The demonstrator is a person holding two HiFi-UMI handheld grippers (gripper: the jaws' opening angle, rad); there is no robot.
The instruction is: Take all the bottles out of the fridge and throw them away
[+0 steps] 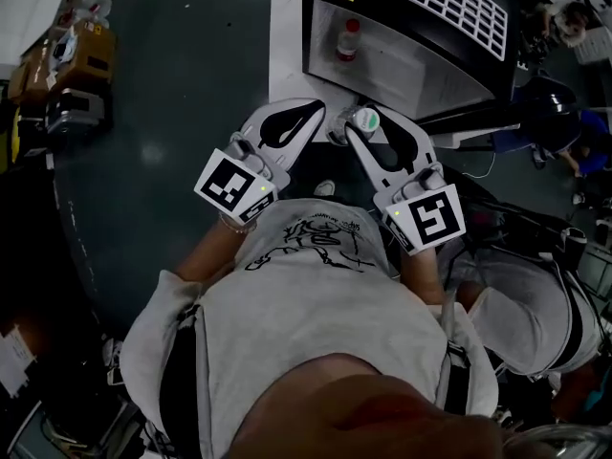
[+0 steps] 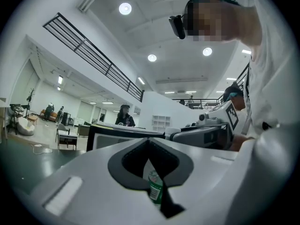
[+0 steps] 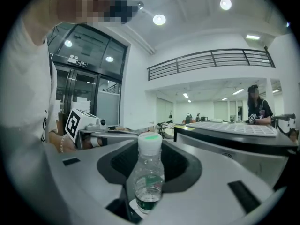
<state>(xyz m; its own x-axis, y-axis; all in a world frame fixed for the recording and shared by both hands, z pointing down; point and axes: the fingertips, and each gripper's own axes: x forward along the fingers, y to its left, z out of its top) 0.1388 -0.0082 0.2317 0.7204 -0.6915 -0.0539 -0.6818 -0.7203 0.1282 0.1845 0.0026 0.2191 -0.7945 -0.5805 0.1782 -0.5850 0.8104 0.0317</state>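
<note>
Below me, the black fridge (image 1: pixel 421 36) stands on a white table (image 1: pixel 285 55), and a red-capped bottle (image 1: pixel 349 38) shows behind its glass. My right gripper (image 1: pixel 360 128) is shut on a clear water bottle (image 3: pixel 148 172) with a white cap and a green label. It stands upright in the padded hollow between the jaws, and its cap (image 1: pixel 364 120) shows from above. My left gripper (image 1: pixel 320 113) is beside it, jaws drawn close. A second green-labelled bottle (image 2: pixel 155 187) sits in the narrow slit between them and looks pinched there. Both grippers are just in front of the fridge.
Cardboard boxes and clutter (image 1: pixel 76 55) line the left edge of the dark floor. Another person (image 1: pixel 535 304) stands close at my right. Further people (image 2: pixel 124 117) (image 3: pixel 257 107) are in the hall beyond the fridge top (image 3: pixel 234 128).
</note>
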